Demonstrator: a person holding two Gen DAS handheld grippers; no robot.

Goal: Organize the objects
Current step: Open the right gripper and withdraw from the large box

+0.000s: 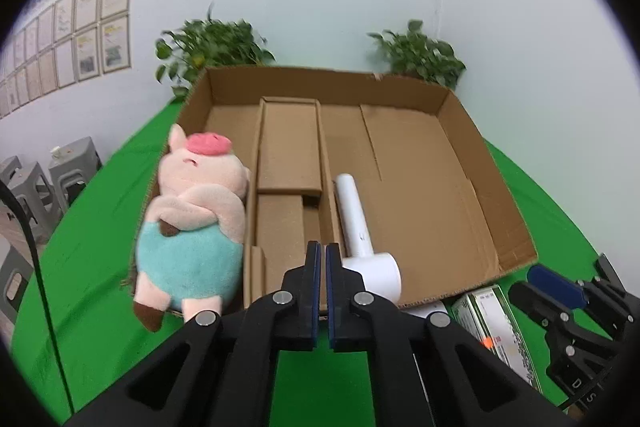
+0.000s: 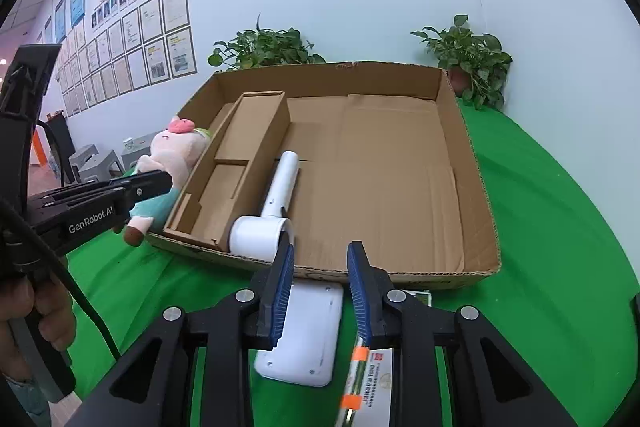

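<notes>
left gripper (image 1: 322,253) closed, holding nothing, above the near edge of the cardboard box (image 1: 472,163). one white hair dryer (image 1: 362,239) lies in the box just beyond its tips, head at the near edge, handle pointing to the far wall. right gripper (image 2: 320,259) part open, empty, over one white flat device (image 2: 308,339) and one carton (image 2: 368,383) on the desk (image 2: 560,267). one plush pig (image 1: 192,223) lies along the box's left edge.

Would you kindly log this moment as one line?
left gripper: shut, empty | right gripper: open, empty | hair dryer: in cardboard box | plush pig: box's left edge
</notes>
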